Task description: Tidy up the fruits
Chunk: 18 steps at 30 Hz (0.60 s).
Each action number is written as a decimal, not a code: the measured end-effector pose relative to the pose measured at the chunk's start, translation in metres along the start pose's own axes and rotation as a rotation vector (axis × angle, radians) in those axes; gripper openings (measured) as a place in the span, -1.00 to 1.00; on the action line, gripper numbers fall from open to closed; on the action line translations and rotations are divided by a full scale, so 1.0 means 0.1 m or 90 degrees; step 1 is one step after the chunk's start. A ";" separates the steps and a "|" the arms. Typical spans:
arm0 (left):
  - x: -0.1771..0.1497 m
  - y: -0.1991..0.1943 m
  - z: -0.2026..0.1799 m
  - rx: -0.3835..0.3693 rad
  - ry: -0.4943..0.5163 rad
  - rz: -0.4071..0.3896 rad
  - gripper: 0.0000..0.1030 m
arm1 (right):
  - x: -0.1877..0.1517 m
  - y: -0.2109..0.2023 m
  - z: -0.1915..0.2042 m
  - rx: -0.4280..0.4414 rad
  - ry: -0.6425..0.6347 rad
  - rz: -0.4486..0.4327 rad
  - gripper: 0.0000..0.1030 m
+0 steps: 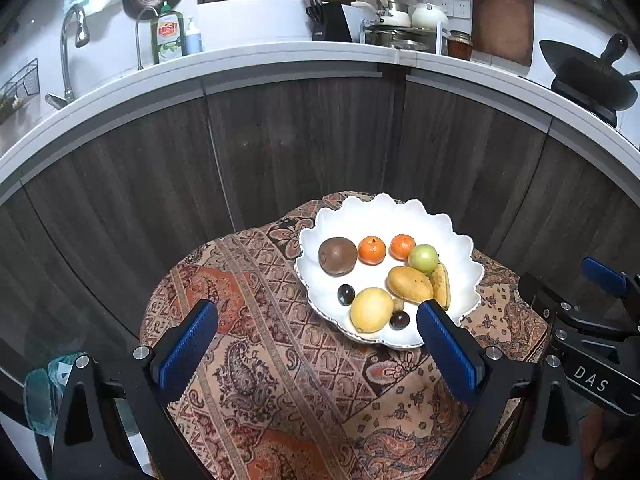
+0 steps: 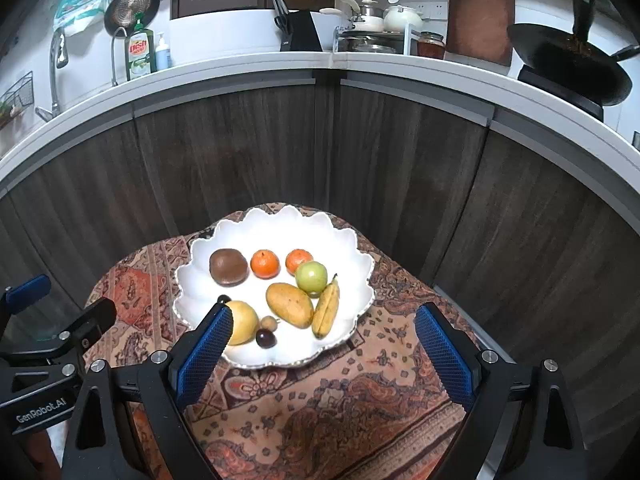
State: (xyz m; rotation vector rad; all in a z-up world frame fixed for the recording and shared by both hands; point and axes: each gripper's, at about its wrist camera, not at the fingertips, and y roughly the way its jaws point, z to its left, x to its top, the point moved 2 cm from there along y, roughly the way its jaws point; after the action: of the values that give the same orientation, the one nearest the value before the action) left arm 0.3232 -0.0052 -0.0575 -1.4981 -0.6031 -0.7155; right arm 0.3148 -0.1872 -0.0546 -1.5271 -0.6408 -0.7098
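A white scalloped plate sits on a small table with a patterned cloth. On it lie a brown round fruit, two oranges, a green apple, a mango, a banana, a yellow round fruit and dark plums. My left gripper is open and empty, left of and before the plate. My right gripper is open and empty over the plate's near edge.
Dark wood cabinet fronts stand behind the table under a white counter with a faucet, dish soap, knife block, pots and a wok. The right gripper shows at the left view's right edge.
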 end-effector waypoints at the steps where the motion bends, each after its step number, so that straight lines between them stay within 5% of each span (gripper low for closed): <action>1: -0.02 -0.02 0.00 0.000 0.000 0.000 0.96 | -0.02 -0.02 -0.01 -0.001 0.002 0.000 0.81; 18: -0.36 -0.49 -0.10 0.002 0.009 -0.013 0.96 | -0.37 -0.50 -0.10 -0.010 0.002 -0.007 0.81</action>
State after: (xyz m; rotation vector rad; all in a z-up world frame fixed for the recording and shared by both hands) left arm 0.2617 -0.0109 -0.0516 -1.4851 -0.6091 -0.7390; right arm 0.2522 -0.1934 -0.0490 -1.5388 -0.6428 -0.7264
